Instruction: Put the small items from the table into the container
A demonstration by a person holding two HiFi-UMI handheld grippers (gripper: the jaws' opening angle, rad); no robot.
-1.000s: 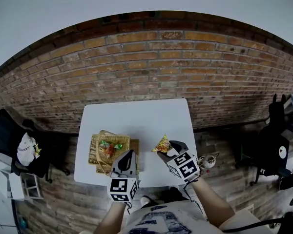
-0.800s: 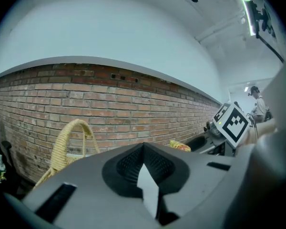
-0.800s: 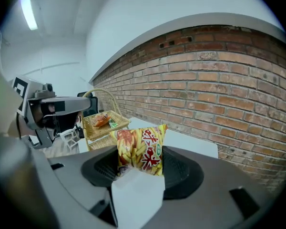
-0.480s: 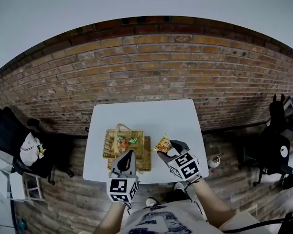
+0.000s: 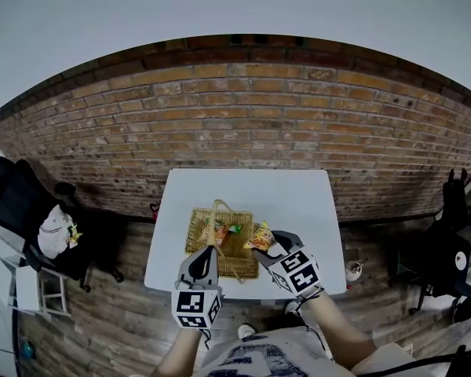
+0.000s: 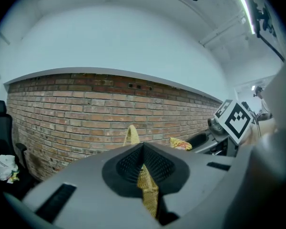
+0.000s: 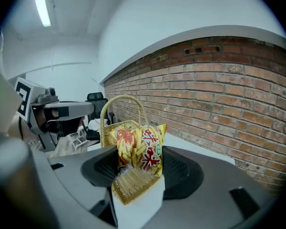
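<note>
On the counter (image 5: 298, 191) sits a wicker basket (image 5: 198, 240) with a small wrapped item (image 5: 224, 229) inside. At its near side the left gripper (image 5: 206, 251) is clamped on what looks like the rim. Just over the basket's right edge, the right gripper (image 5: 265, 244) pinches a yellow packet (image 5: 260, 236).

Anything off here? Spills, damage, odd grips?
Nothing spilled or damaged. One oddity: the left tongs are shut on the near rim of the woven yellow wicker basket, not on an item. The right tongs hold a yellow snack packet at its right edge.
</note>
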